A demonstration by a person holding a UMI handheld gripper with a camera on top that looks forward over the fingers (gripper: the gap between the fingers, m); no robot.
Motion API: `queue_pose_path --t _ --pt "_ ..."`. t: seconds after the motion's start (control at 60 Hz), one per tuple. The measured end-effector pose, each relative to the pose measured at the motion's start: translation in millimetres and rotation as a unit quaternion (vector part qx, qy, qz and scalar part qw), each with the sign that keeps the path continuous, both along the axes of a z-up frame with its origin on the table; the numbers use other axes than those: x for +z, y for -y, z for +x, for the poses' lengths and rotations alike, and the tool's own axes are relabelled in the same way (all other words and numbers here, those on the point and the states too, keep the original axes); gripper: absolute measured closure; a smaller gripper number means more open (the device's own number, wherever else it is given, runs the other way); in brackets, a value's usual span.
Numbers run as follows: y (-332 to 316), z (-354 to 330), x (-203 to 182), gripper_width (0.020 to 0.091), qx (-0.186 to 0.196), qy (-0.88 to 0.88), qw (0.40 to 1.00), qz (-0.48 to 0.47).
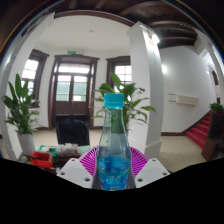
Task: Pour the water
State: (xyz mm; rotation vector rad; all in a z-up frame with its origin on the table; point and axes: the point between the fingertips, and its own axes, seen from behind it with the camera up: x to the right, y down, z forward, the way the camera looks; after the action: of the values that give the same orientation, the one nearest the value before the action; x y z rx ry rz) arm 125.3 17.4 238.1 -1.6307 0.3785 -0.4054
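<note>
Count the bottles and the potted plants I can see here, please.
Water bottle, between the gripper's fingers: 1
Potted plants: 2, one by the window and one behind the bottle
Total: 3

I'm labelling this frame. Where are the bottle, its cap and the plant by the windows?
bottle (115, 155): gripper view, clear body between the fingers.
cap (115, 100): gripper view, blue top.
plant (19, 108): gripper view, green leaves.
</note>
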Motion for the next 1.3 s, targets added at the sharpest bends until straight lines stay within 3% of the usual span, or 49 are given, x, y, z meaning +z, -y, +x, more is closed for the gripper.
queue_pose_path --t 0.117,0.333,0.35,0.367,0.4,0.55,0.6,0.7,0.767,1.05,1.3 --pt "-2 43 -52 0.0683 -0.038 -0.001 0.999 -0.029" --pt "-5 65 -125 0.0684 -0.043 -0.01 0.997 -0.057" --pt "-11 68 -132 0.0619 -0.043 -0.014 0.997 -0.062" --pt "-6 66 -131 0.0663 -0.046 -0.01 0.997 -0.056" --pt "-2 65 -131 0.0668 -0.048 -0.015 0.998 -0.042" --pt "-2 68 -130 0.0668 -0.041 -0.028 0.998 -0.028" --pt "-2 68 -130 0.0635 -0.041 -0.021 0.998 -0.031" --pt "-1 68 -132 0.0527 -0.044 -0.034 0.998 -0.033" --pt "2 64 -143 0.0287 -0.038 -0.042 0.997 -0.058" --pt "48 17 -136 0.0292 0.015 -0.053 0.995 -0.081" --pt "116 -47 -84 0.0305 0.074 -0.093 0.991 -0.058"
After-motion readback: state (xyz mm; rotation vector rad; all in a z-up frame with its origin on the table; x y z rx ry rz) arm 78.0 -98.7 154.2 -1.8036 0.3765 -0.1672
